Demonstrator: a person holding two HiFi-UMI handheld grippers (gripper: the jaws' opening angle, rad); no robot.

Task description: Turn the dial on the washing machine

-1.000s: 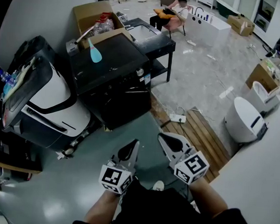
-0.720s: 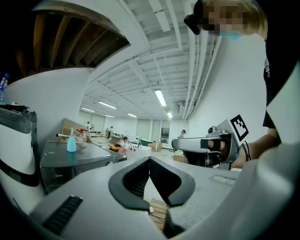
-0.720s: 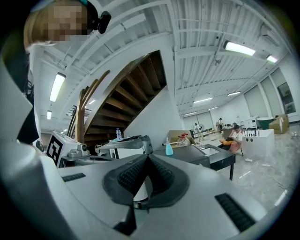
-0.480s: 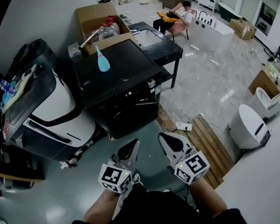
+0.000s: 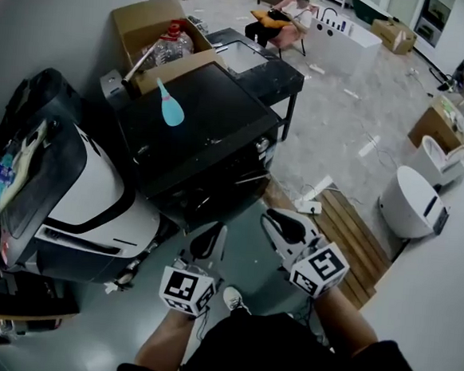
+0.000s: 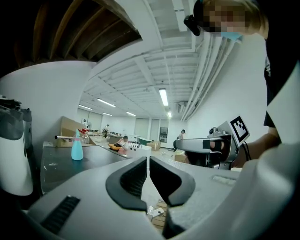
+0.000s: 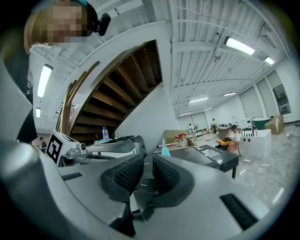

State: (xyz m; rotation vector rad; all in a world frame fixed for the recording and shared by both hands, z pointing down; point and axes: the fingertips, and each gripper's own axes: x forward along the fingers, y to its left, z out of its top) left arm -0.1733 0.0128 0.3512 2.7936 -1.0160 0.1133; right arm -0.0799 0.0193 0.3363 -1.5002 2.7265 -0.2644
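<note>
The black washing machine (image 5: 196, 130) stands ahead of me, and its round dial (image 5: 261, 145) shows on the front near the right corner. A blue bottle (image 5: 171, 105) stands on its lid. My left gripper (image 5: 209, 243) is shut with nothing in it, short of the machine's front. My right gripper (image 5: 277, 222) is held beside it, and its jaws have just been opening to a narrow gap with nothing between them. In the right gripper view the machine's front (image 7: 140, 177) shows through that gap. In the left gripper view the jaws meet and the lid (image 6: 89, 161) lies to the left.
A white and black machine (image 5: 80, 185) stands to the left of the washer. Behind are a cardboard box (image 5: 149, 22) and a black table (image 5: 265, 67). A wooden pallet (image 5: 348, 230) with a power strip (image 5: 307, 205) lies to the right. A person (image 5: 285, 13) sits far back.
Both grippers have moved closer to the washing machine, which now looms larger. The right gripper's jaws have parted a little. The left gripper stays shut.
</note>
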